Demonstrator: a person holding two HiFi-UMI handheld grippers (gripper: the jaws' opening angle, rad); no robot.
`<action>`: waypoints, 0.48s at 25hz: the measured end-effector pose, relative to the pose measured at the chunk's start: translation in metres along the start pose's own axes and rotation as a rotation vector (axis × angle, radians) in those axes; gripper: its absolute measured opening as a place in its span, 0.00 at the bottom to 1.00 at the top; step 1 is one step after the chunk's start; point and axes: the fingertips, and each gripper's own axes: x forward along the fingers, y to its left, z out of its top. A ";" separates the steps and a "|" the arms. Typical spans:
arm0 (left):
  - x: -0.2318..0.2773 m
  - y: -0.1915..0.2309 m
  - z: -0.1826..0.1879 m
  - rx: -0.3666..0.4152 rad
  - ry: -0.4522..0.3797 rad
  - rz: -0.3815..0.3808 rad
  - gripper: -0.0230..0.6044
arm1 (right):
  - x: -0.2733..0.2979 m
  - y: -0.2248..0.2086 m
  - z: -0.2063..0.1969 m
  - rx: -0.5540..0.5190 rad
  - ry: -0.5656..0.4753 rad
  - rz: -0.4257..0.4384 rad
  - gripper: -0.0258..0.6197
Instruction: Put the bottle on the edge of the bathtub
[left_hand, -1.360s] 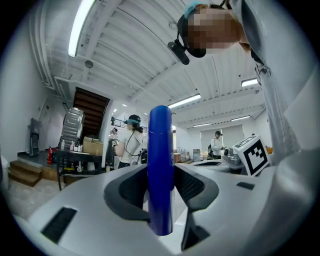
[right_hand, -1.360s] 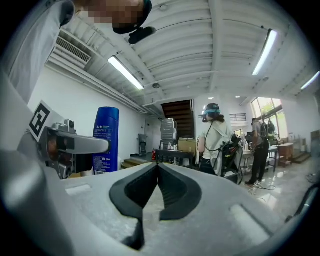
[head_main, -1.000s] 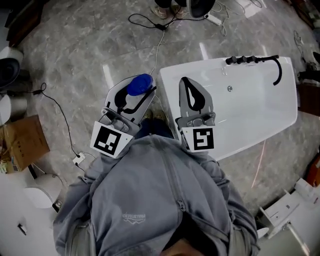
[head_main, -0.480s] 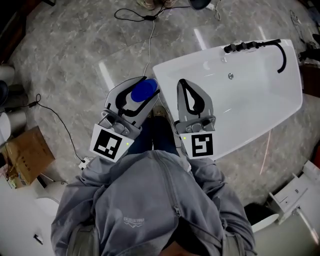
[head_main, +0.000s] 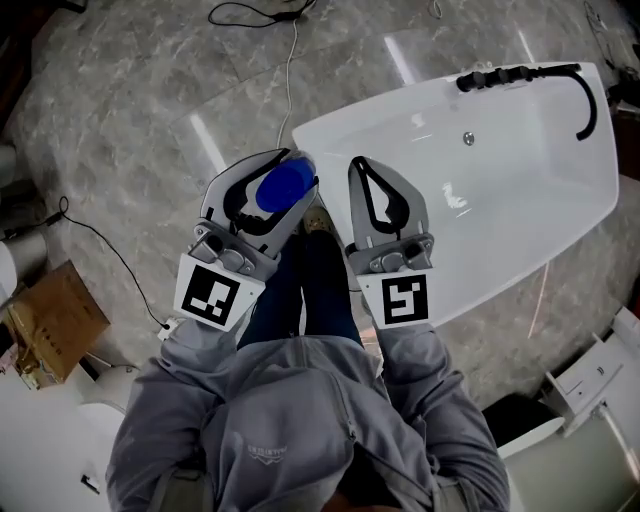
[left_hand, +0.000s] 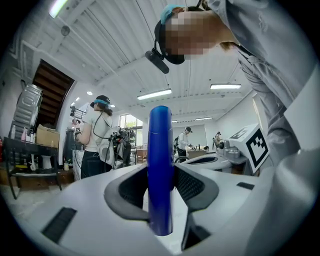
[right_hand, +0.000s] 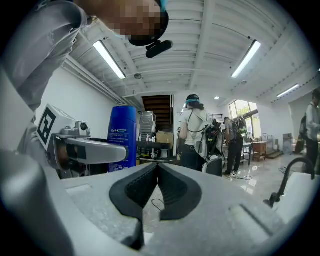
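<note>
Left gripper (head_main: 283, 172): jaws partly apart, clamped on the blue bottle (head_main: 281, 186), which stands upright between the pads; the bottle is just outside the left end of the white bathtub (head_main: 345, 125), above the marble floor (head_main: 120, 110), not on the rim. Right gripper (head_main: 363, 168): jaws closed together, holding nothing; positioned over the bathtub's left end.

Grey marbled floor (head_main: 130, 90) — white bathtub (head_main: 520, 200) standing on it, black cable (head_main: 128, 275), cardboard box (head_main: 55, 315) at left
</note>
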 end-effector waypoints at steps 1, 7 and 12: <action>0.003 0.000 -0.007 0.005 -0.004 -0.003 0.29 | 0.001 -0.001 -0.007 -0.001 0.002 0.000 0.05; 0.026 -0.006 -0.046 0.005 -0.013 -0.022 0.29 | 0.006 -0.012 -0.046 -0.007 0.022 0.000 0.05; 0.046 -0.002 -0.089 0.013 -0.018 -0.028 0.29 | 0.015 -0.022 -0.092 -0.011 0.049 0.003 0.05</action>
